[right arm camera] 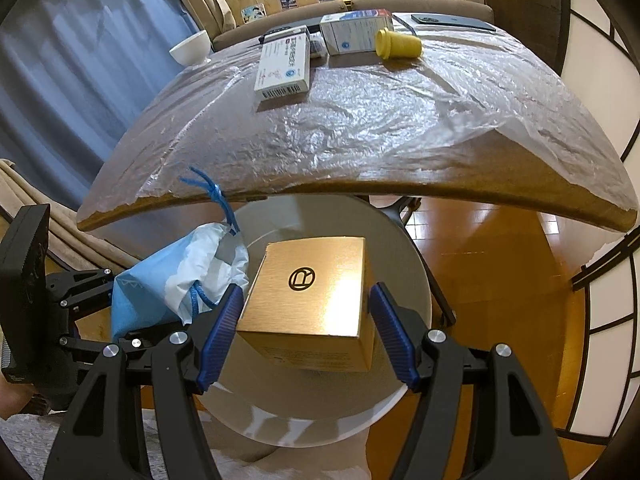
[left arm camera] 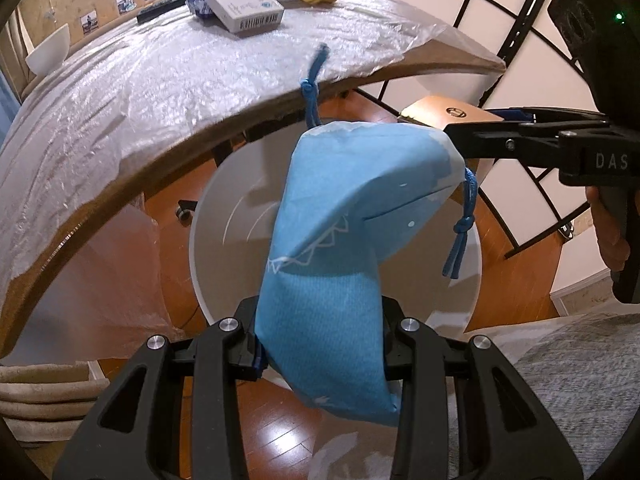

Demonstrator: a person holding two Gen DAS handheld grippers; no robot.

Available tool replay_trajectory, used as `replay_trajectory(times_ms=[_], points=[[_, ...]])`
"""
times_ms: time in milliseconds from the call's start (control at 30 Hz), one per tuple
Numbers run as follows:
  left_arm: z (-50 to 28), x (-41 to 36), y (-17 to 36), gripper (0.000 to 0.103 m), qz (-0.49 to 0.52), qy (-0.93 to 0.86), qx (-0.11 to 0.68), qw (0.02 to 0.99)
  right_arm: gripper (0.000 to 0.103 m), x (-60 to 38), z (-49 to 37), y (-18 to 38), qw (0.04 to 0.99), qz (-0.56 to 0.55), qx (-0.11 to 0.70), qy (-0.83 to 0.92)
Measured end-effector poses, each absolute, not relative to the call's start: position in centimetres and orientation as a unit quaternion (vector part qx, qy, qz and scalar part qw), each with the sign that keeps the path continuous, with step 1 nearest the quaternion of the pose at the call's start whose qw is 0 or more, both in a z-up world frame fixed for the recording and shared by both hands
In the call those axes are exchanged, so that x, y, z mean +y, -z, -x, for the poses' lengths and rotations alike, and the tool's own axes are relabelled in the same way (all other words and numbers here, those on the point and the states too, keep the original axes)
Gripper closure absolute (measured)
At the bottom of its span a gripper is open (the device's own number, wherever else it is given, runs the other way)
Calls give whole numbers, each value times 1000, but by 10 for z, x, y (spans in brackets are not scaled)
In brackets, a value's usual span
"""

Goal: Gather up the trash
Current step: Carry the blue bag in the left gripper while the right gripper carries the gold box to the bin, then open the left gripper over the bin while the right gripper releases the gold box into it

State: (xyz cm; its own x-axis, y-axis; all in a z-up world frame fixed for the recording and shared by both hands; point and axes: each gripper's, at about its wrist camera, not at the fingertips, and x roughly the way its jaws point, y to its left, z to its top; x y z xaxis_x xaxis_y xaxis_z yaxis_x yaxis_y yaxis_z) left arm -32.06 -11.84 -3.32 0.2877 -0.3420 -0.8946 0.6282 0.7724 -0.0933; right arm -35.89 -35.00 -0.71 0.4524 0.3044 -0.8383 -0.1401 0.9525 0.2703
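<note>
Left wrist view: the left gripper (left arm camera: pixel 320 344) pinches a blue drawstring bag (left arm camera: pixel 340 220) over the white bin (left arm camera: pixel 212 208), near the table (left arm camera: pixel 160 92) edge. Right wrist view: the right gripper (right arm camera: pixel 306 328) clamps a gold box (right arm camera: pixel 312 300) above the bin, bag just left
</note>
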Motion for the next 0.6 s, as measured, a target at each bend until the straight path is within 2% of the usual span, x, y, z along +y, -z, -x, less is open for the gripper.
replay_trajectory(times_ms=[600], points=[[312, -128, 73, 64, -163, 281, 540, 776, 38, -349, 351, 24, 840, -82, 519, -133]])
